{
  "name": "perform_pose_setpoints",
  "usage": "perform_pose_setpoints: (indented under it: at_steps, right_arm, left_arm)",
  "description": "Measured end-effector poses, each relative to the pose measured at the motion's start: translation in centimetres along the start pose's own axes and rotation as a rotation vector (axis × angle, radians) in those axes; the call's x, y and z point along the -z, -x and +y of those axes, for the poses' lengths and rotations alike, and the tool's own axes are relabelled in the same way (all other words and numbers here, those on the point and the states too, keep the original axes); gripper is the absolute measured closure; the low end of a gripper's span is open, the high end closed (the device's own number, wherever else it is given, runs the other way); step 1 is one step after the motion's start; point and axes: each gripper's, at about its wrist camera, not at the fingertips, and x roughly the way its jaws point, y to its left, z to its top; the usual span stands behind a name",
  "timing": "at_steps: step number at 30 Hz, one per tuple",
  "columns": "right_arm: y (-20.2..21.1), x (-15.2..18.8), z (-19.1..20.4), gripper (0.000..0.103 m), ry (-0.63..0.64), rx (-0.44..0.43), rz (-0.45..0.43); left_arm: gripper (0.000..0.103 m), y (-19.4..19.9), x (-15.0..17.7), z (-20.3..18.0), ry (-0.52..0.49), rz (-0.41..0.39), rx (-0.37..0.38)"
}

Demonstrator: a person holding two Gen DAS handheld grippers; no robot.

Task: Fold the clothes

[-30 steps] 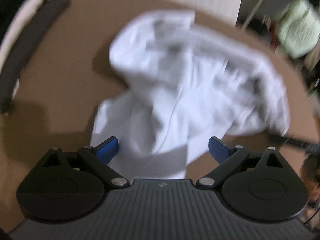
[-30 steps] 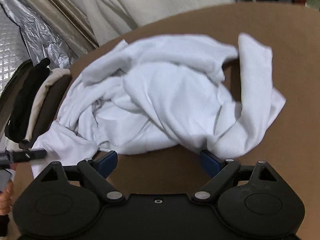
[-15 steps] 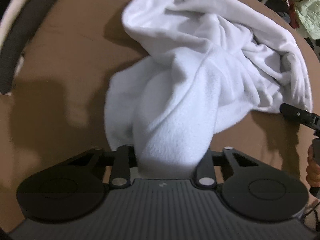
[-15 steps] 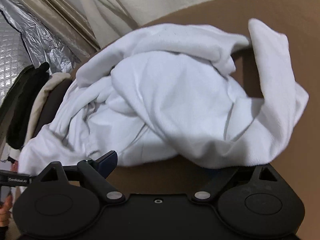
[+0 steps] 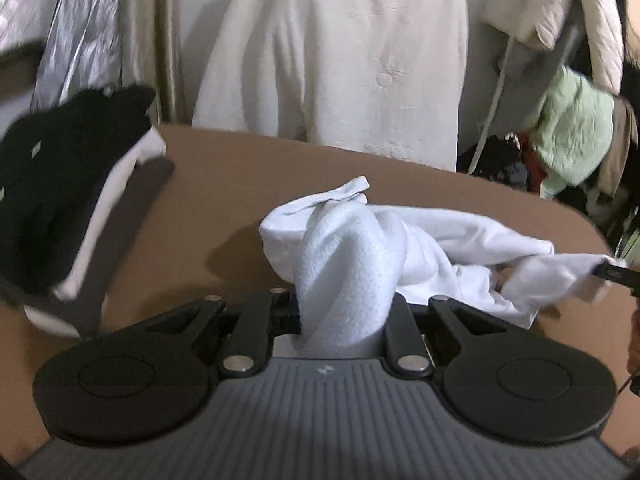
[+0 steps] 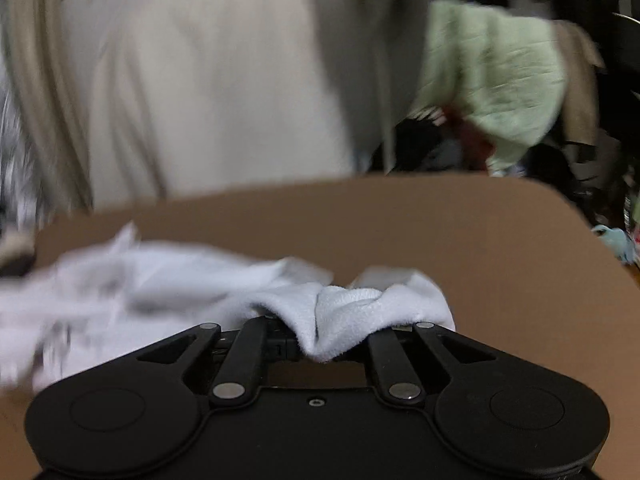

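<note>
Both my grippers point level across the brown table (image 5: pixel 224 184): left gripper (image 5: pixel 340 312) and right gripper (image 6: pixel 332 340) each clench the white garment (image 5: pixel 440 240) stretched between them; folded dark clothes (image 5: pixel 60 184) sit ahead-left.

Brown table (image 5: pixel 224 184); cream coat (image 5: pixel 340 60) hangs behind; green jacket (image 5: pixel 576 128) beside.

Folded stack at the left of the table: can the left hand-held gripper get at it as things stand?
Probably not yet. The left hand-held gripper is shut on the white garment, so it has no free jaws. The path across the brown table to the folded stack looks bare, though.
</note>
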Motion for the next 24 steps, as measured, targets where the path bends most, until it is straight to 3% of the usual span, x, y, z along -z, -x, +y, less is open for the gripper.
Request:
perform_pose_setpoints:
  at_steps: [4, 10, 13, 15, 18, 21, 24]
  right_arm:
    - [3.0, -1.5, -2.2, 0.091, -0.006, 0.079, -0.049]
    - [1.7, -3.1, -2.0, 0.091, 0.161, 0.221, -0.148]
    - [0.5, -4.0, -2.1, 0.091, 0.238, 0.282, -0.178]
    - [-1.4, -5.3, -3.9, 0.085, 0.193, 0.266, -0.093]
    - [-2.6, -4.7, -6.2, 0.060, 0.038, 0.306, -0.028]
    - [-3.3, -2.8, -6.4, 0.059, 0.000, 0.339, 0.054]
    - [-2.5, -1.9, -4.8, 0.059, -0.055, 0.262, 0.107]
  left_arm:
    - [0.089, -2.3, 1.0, 1.6, 0.017, 0.037, -0.093]
    - [0.089, -0.9, 1.0, 3.3, 0.134, -0.050, -0.030]
    - [0.089, 0.7, 1.0, 5.7, 0.292, -0.127, 0.002]
    - [0.088, 0.5, 1.4, 7.3, 0.385, -0.094, 0.019]
    - [0.088, -2.0, 2.4, 8.2, 0.392, 0.023, -0.038]
    - [0.088, -4.6, 2.9, 8.0, 0.343, 0.076, -0.124]
    - [0.082, -6.1, 1.9, 8.5, 0.296, 0.054, -0.168]
